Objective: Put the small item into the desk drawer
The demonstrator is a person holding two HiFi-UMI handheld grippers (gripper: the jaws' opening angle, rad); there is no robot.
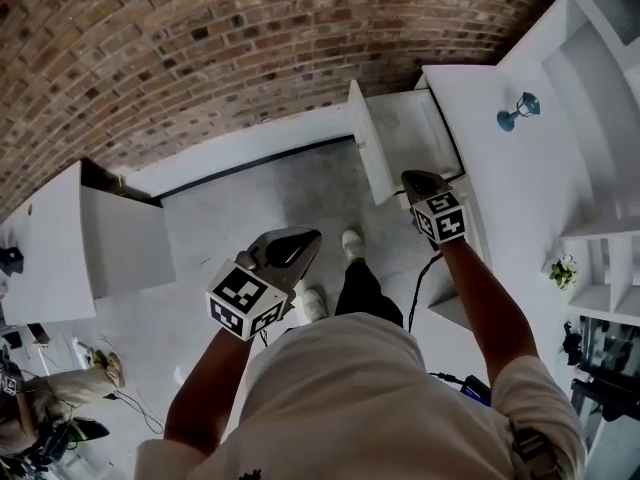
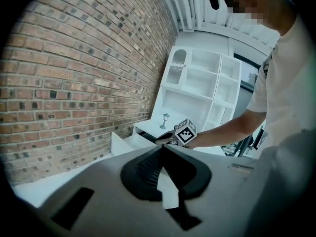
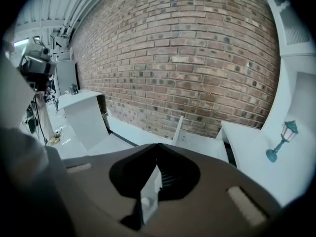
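The small item, a teal lamp figurine (image 1: 518, 111), stands on the white desk top (image 1: 520, 188); it also shows in the right gripper view (image 3: 281, 139) and, far off, in the left gripper view (image 2: 165, 120). The desk drawer (image 1: 405, 133) is pulled open toward the brick wall, and I see nothing in the part of its inside that shows. My right gripper (image 1: 415, 178) hovers over the drawer's near end, jaws shut with nothing between them (image 3: 157, 144). My left gripper (image 1: 305, 238) hangs over the floor left of the drawer, its jaws shut and empty (image 2: 161, 146).
A white cabinet (image 1: 60, 248) stands at the left by the brick wall. White shelves with a small plant (image 1: 563, 271) rise at the right. My shoes (image 1: 352, 243) stand on the grey floor before the drawer. Another person (image 1: 30, 408) and cables are at bottom left.
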